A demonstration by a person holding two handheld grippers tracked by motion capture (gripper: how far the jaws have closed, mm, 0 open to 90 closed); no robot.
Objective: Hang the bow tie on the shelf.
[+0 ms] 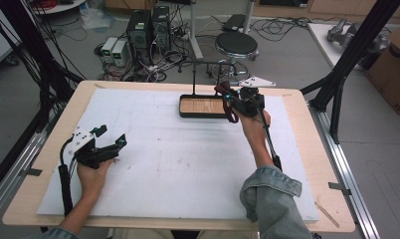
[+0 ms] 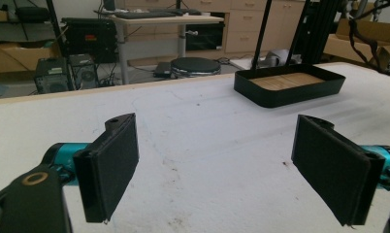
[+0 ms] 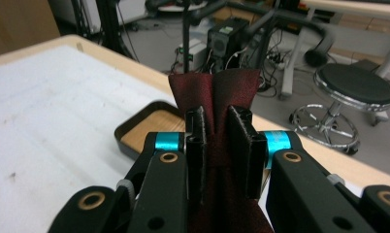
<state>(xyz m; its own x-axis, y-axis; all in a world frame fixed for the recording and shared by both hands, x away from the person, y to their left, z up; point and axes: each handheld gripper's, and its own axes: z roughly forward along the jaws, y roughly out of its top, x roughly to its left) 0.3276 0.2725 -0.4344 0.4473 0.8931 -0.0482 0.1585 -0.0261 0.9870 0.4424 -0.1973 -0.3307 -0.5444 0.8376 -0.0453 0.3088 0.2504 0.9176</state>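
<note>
Dark red cloth (image 3: 215, 92) is being pinched between the two black jaws of the right hand-held gripper (image 3: 217, 145), bunching at the pads and fanning out above them in the right gripper view; in the high view the same cloth (image 1: 227, 99) is hanging as a strip at the upper centre of the frame, over the right end of a black tray (image 1: 188, 113). That right hand-held gripper (image 1: 238, 102) is being held up off the counter by a hand whose denim sleeve (image 1: 270, 196) is entering from the lower right. The tray, with its wooden floor, is sitting on the white sheet (image 1: 178, 159) just left of the cloth. At the left of the high view the left hand-held gripper (image 1: 111, 142) is resting low over the sheet, well apart from the tray; in the left gripper view its jaws are standing wide apart with nothing between them, and the tray (image 2: 290, 92) is lying at the upper right.
</note>
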